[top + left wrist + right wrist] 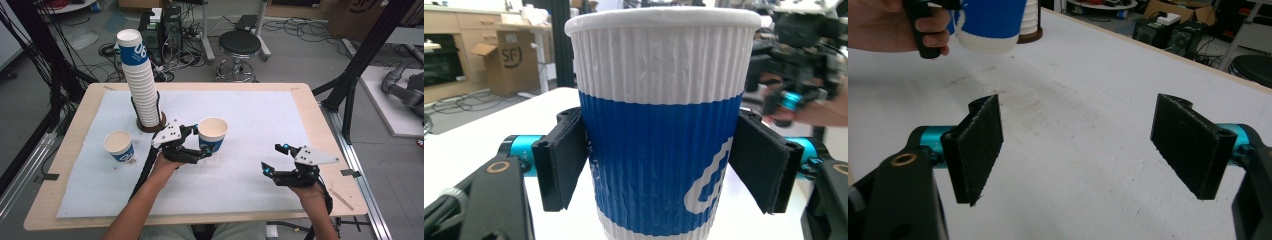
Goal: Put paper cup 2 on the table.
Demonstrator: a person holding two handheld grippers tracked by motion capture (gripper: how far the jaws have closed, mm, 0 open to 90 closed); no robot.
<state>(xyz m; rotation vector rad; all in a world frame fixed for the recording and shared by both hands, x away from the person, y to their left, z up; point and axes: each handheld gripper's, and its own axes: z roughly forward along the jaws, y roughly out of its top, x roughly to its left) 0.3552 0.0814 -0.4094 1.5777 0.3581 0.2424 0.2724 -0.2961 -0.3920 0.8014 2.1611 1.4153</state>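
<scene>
The left gripper is clamped on a ribbed blue-and-white paper cup, its black pads pressed against the blue band on both sides in the left gripper view, the cup standing upright between them. In the high view this cup sits near the middle of the white mat, at about 4 o'clock from the tall stack of paper cups that leans from its round brown base. A second single cup stands on the mat at about 8 o'clock from the stack, well apart from the held one. The right gripper hovers over the mat at 3 o'clock from the held cup, jaws spread wide with nothing between them.
</scene>
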